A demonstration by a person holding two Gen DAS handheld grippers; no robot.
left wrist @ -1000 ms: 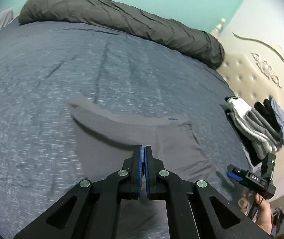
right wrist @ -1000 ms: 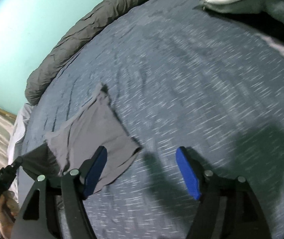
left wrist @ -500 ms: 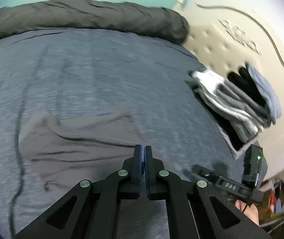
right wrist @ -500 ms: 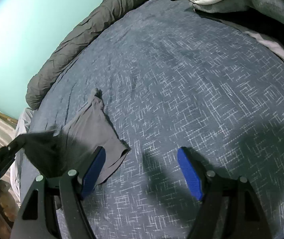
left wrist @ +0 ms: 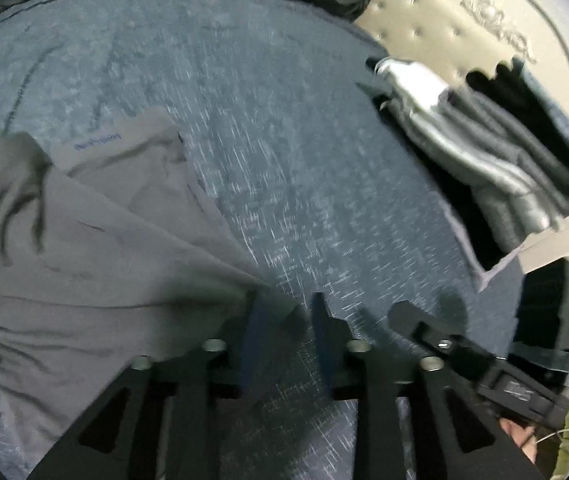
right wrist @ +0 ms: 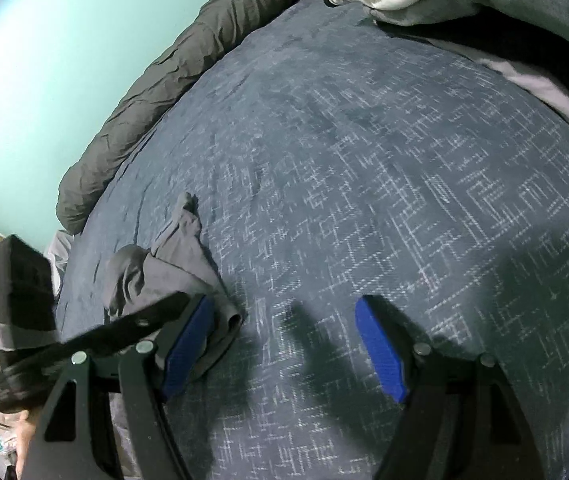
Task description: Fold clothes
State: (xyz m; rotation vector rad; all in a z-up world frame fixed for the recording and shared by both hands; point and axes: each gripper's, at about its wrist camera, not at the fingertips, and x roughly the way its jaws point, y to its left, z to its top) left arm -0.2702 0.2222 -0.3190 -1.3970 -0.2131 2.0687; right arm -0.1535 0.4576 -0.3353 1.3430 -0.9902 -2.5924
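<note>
Left hand-held gripper (left wrist: 284, 320) is parted, grey garment (left wrist: 96, 264) corner loose between pads; right hand-held gripper (right wrist: 284, 344) gapes empty; fold likely slumps

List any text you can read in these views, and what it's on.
Blue print on the grey garment's waistband: too blurred to read.
White marking on the right gripper's body: too blurred to read.
Marking on the left gripper's body in the right wrist view: too dark and blurred to read.
No other text shows.
</note>
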